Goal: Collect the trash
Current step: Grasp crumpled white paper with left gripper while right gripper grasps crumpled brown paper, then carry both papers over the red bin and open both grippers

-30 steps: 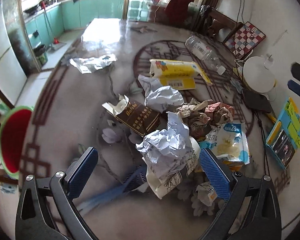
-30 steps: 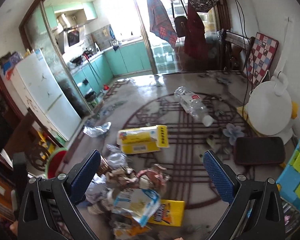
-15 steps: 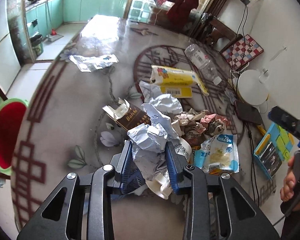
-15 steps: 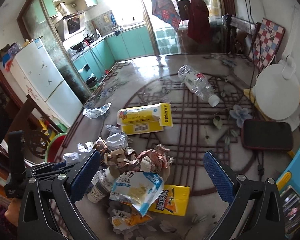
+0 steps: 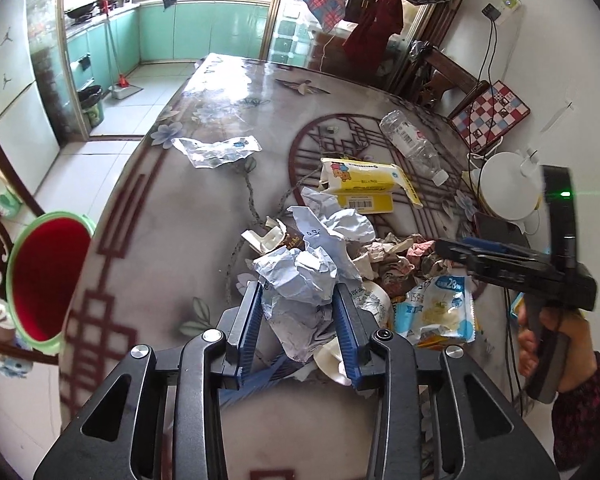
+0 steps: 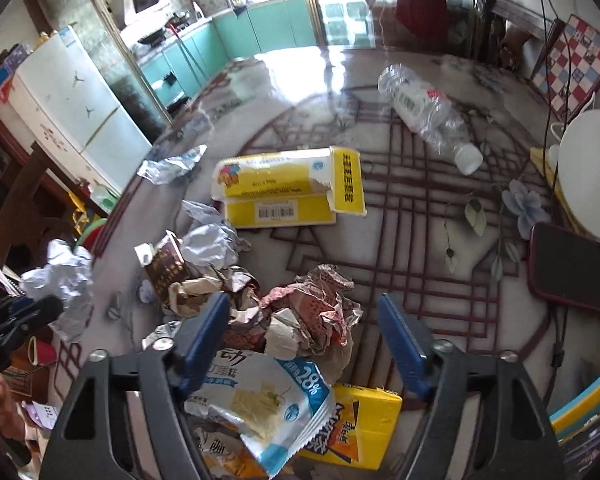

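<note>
Paper is the main worry: the left tool [image 5: 298,320] pinches a crumpled white paper ball [image 5: 300,276] between its blue pads, lifted just above the litter heap on the counter [image 5: 160,240]. Its loose lower tail hangs toward a paper cup [image 5: 356,332] lying beneath, so it might snag the cup and drag it along. Crumpled paper also yields under the pads, so I judge the ball could slip out on the way to the red bin [image 5: 44,276], which stands beyond the counter's left edge; a drop there would land on the floor.

The right tool [image 6: 304,320] is closing, its pads not yet pressing, around a reddish-brown crumpled wrapper [image 6: 316,308]. A blue-and-white snack bag [image 6: 260,396] lies right under that tool, and beige scraps touch the wrapper, so the pads may catch several pieces loosely and shed some.

Farther out, a yellow carton [image 6: 284,192], a plastic bottle [image 6: 428,116] and a silver foil wrapper [image 5: 216,150] lie apart. The bottle could roll if nudged.
</note>
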A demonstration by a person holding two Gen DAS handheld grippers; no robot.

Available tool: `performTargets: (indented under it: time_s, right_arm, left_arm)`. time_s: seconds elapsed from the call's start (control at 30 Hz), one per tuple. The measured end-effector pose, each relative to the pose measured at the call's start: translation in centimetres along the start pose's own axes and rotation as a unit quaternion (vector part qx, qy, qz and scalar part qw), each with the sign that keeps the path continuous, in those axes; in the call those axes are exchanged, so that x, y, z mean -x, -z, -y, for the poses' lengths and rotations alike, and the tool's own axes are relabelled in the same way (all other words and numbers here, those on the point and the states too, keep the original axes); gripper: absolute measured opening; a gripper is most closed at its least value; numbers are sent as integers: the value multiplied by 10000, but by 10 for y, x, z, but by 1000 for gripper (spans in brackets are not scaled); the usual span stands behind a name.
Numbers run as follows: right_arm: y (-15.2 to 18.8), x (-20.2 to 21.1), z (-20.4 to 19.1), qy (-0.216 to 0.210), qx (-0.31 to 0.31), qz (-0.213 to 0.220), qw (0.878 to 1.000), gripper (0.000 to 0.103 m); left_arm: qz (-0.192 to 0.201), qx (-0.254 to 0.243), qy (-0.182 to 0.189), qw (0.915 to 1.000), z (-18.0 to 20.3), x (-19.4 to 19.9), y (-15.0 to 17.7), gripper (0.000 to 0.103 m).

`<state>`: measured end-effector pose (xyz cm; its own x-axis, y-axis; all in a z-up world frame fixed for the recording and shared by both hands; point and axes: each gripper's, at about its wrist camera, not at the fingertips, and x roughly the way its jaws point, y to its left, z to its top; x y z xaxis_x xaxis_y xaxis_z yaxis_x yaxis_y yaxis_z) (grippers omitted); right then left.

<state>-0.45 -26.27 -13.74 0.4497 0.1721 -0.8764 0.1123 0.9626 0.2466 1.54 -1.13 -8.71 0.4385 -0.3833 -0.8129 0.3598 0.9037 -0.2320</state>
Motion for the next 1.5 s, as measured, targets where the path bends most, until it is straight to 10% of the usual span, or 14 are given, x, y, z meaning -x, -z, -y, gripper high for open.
performTargets:
  time_s: [0.1,0.23,0.93,1.5]
  right_arm:
    - [1,-18,5,-115,-76,-285,9995,38]
    - [3,-16,3,-127,3,-148,9998,24]
    - [-20,95,-55,-385,158,1310,9905,23]
    - [-25,67,-182,-721,248,1264,9890,23]
  left_arm:
    - [6,-57,-12,10000,1,1,-1,34]
    - [16,-134,-85,9999,1,3,-1,34]
    - [116,-8,-151,9998,-28,19,1,34]
    - [240,117,-208,9994,-136,39,-11,34]
